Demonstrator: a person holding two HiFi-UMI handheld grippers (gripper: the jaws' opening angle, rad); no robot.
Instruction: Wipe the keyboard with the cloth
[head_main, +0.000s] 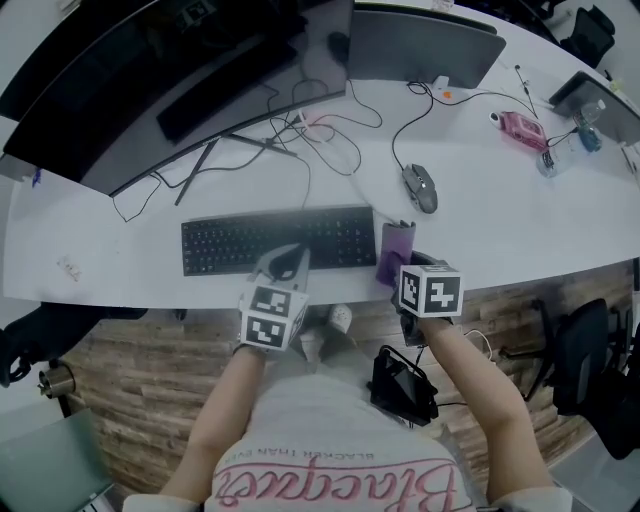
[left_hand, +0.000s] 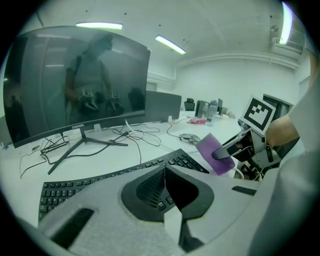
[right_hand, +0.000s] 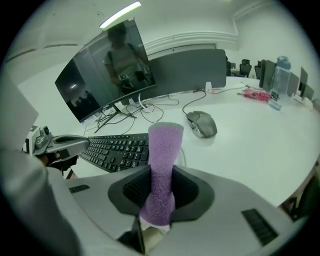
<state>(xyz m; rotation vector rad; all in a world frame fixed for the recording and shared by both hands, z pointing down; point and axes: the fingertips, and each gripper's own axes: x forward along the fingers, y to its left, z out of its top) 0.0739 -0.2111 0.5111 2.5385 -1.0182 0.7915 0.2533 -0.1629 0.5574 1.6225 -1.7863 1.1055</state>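
Note:
A black keyboard lies near the front edge of the white desk. My left gripper hovers over the keyboard's near edge, right of its middle. In the left gripper view its jaws are shut with nothing between them, above the keys. My right gripper is just off the keyboard's right end, shut on a folded purple cloth. In the right gripper view the cloth stands upright between the jaws, with the keyboard to its left.
A large curved monitor and a second screen stand at the back, with loose cables between them and the keyboard. A grey mouse lies right of the keyboard. A pink object and a bottle sit far right.

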